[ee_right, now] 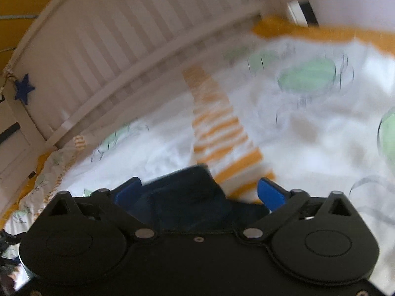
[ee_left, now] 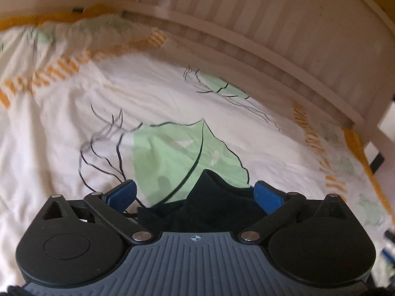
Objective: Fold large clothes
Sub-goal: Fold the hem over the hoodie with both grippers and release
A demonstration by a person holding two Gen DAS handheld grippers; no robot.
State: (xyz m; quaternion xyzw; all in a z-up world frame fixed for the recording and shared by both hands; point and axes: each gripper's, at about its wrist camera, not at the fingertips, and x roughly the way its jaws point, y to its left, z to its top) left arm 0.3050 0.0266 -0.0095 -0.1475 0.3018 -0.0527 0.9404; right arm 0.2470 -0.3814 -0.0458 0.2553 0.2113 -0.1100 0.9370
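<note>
Both tools, left and right, stand released, 2 corners of the dark garment lying loose between their fingers on the bed. The freed fold could slump open (nothing pins it), or snag a finger on withdrawal.

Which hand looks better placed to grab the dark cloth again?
Probably the left. Its gripper stands open with the dark cloth bunched between the fingers; the right gripper, also open, has cloth nearer one finger, and its view is blurred.

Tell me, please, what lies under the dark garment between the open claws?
Under the dark garment lies the bedcover, white with green leaf prints; the garment hides the part directly beneath it, and the claw bodies hide its near end.
</note>
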